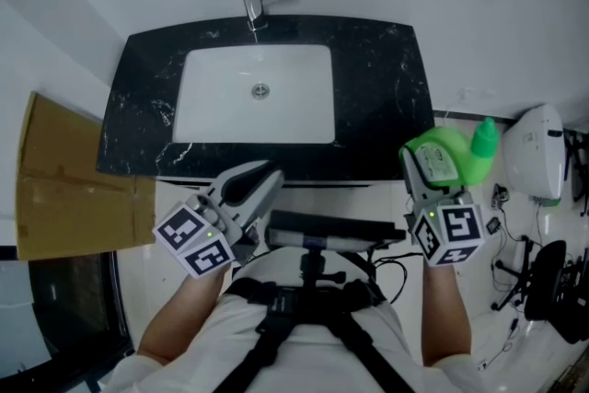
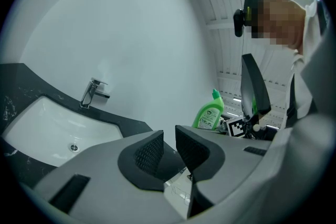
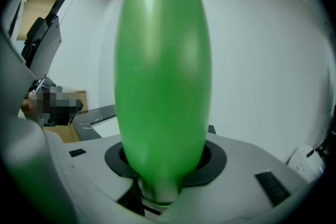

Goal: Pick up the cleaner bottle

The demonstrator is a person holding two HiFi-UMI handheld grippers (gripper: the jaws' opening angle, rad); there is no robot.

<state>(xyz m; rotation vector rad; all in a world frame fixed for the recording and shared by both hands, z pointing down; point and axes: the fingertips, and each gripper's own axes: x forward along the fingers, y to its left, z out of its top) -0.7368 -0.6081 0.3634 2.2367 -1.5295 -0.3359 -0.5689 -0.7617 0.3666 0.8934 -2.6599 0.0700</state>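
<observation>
Seen from your head, looking down, your right gripper [image 1: 428,175] sat at the middle right of the frame. Its jaws were closed round a green bottle [image 1: 465,163]. The bottle was just past the right end of a black counter [image 1: 386,87], with its cap towards the right edge of the frame. In the right gripper view the bottle's green body filled the centre from top to bottom, and the dark pads pressed on both its sides near the lower end.

Your left gripper [image 1: 253,184] was at the lower centre-left of the head view, pointing up towards the counter's front edge. In the left gripper view its two ribbed pads stood a narrow gap apart with nothing between them. That view also showed the bottle small at the middle right, cap uppermost.

A white sink [image 1: 212,106] was set into the counter in the upper middle of the head view, with a chrome tap [image 1: 258,0] above it. Flat brown cardboard [image 1: 55,179] lay at the left edge.
</observation>
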